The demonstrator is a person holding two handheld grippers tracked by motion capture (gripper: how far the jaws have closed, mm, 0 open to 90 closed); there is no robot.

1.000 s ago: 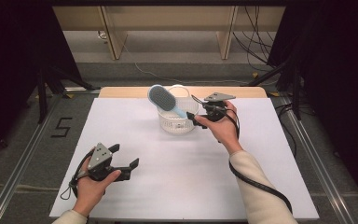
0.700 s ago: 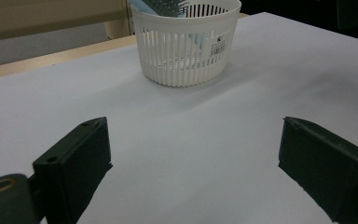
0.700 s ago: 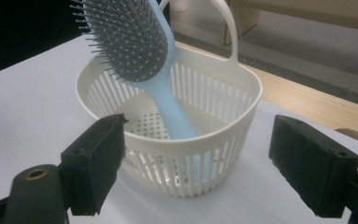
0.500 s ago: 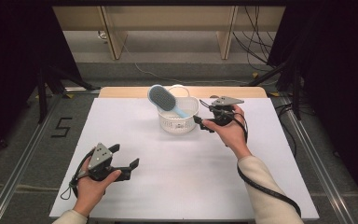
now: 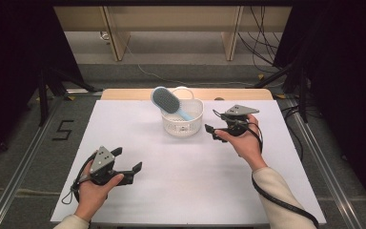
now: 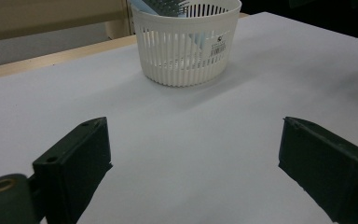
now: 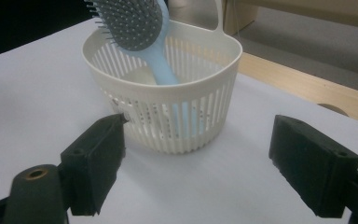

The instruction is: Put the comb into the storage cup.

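The right gripper point(image 5: 216, 128) has backed off from the brush point(image 5: 169, 102), jaws spread and empty, hand level just beside the basket point(image 5: 183, 125). The brush leans handle-down inside, ahead of those jaws. It looks light, stiff, smooth plastic; I'd pinch the slim handle. The left gripper point(image 5: 127, 163) rests released, well back.
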